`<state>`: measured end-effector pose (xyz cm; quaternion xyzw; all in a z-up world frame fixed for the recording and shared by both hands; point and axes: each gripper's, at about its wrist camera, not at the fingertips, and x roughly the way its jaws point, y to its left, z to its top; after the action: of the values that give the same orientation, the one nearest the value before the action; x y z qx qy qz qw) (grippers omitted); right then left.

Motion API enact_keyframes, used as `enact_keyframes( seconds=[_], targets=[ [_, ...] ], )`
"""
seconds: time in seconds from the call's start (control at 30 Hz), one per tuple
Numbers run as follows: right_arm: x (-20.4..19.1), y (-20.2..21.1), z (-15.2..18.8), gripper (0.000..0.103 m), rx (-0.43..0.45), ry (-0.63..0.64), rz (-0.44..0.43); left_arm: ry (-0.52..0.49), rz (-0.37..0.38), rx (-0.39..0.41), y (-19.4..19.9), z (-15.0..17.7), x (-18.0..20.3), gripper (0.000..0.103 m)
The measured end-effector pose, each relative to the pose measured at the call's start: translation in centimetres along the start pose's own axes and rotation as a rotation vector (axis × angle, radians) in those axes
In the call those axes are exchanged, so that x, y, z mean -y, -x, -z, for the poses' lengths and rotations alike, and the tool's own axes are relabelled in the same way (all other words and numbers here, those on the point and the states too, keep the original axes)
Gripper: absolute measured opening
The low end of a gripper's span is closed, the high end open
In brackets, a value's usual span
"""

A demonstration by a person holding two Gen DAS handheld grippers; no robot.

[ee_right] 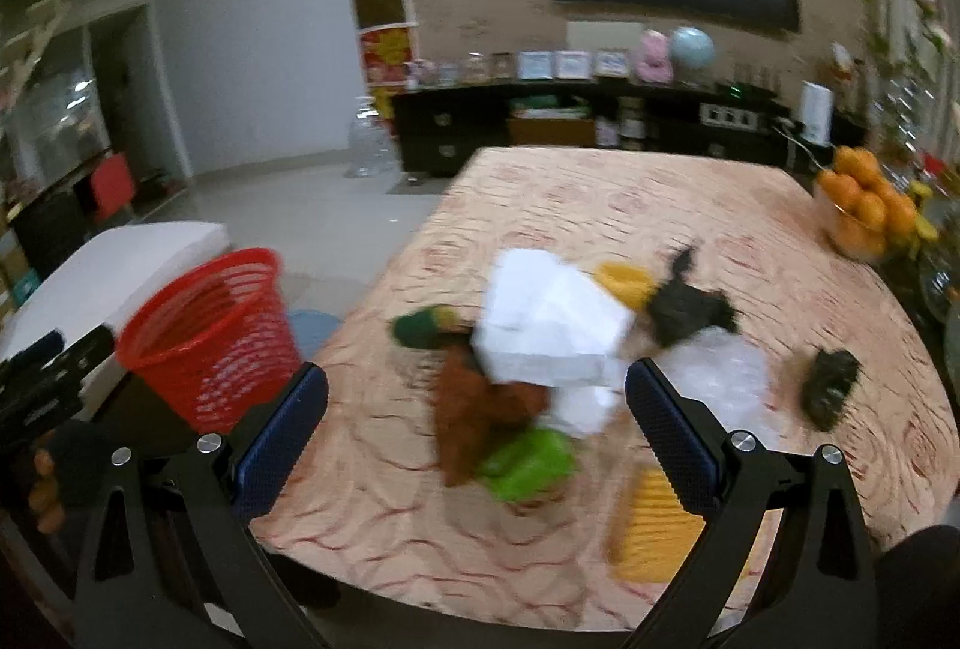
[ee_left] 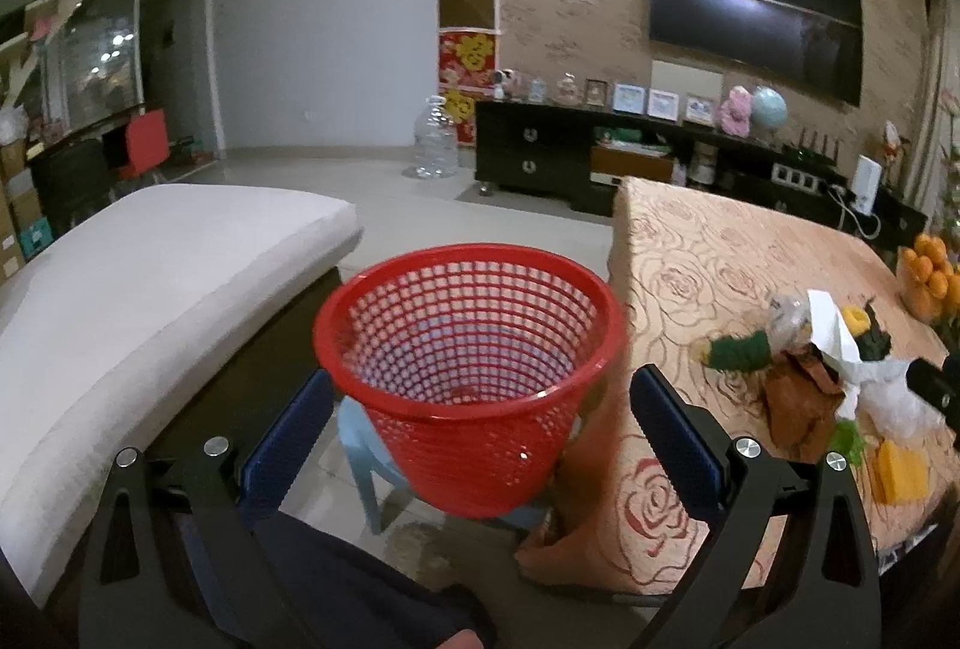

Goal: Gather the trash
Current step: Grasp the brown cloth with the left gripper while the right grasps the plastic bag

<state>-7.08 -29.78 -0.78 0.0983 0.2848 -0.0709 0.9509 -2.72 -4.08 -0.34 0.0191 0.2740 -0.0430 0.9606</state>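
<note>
Facing the red basket (ee_left: 474, 373), left tongs (ee_left: 480, 427) miss the black wrapper (ee_right: 831, 388).

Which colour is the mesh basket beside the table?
Red basket; it shows best in the left wrist view.

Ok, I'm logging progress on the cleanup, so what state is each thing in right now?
Red basket: upright on a blue stool, looks empty.
Left gripper: open, holding nothing.
Right gripper: open, holding nothing.
Trash pile: on the table, none collected yet.
White paper: crumpled, on top of the pile.
Bowl of oranges: full.
TV: off.
</note>
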Motion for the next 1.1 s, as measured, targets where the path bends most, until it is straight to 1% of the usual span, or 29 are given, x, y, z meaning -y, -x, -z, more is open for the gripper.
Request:
enact_keyframes(
  seconds=[0.2, 0.4, 0.5, 0.63, 0.73, 0.83, 0.97, 1.1],
  targets=[
    [3.8, 0.2, 0.2, 0.097, 0.005, -0.049, 0.072, -0.050, 0.049, -0.014, -0.5, 0.3, 2.5, 0.095],
    [7.2, 0.2, 0.5, 0.097, -0.002, -0.114, 0.110, -0.123, 0.120, -0.035, -1.2, 0.6, 5.9, 0.095],
    [8.5, 0.0, 0.7, 0.097, -0.007, -0.140, 0.129, -0.167, 0.164, -0.040, -1.6, 0.7, 8.2, 0.095],
    [9.9, -0.3, 1.1, 0.097, -0.021, -0.167, 0.141, -0.255, 0.235, -0.037, -2.0, 0.8, 12.1, 0.095],
    [10.6, -0.7, 1.3, 0.097, -0.028, -0.176, 0.145, -0.299, 0.277, -0.050, -2.7, 0.7, 14.5, 0.095],
    [11.1, -0.9, 1.6, 0.097, -0.036, -0.185, 0.150, -0.311, 0.333, -0.084, -4.0, 0.6, 16.4, 0.095],
    [12.0, -1.3, 1.9, 0.097, -0.049, -0.204, 0.153, -0.328, 0.398, -0.151, -6.3, 0.8, 18.9, 0.095],
    [12.6, -1.7, 2.1, 0.097, -0.059, -0.218, 0.153, -0.348, 0.427, -0.217, -8.8, 1.4, 20.7, 0.095]
  ],
)
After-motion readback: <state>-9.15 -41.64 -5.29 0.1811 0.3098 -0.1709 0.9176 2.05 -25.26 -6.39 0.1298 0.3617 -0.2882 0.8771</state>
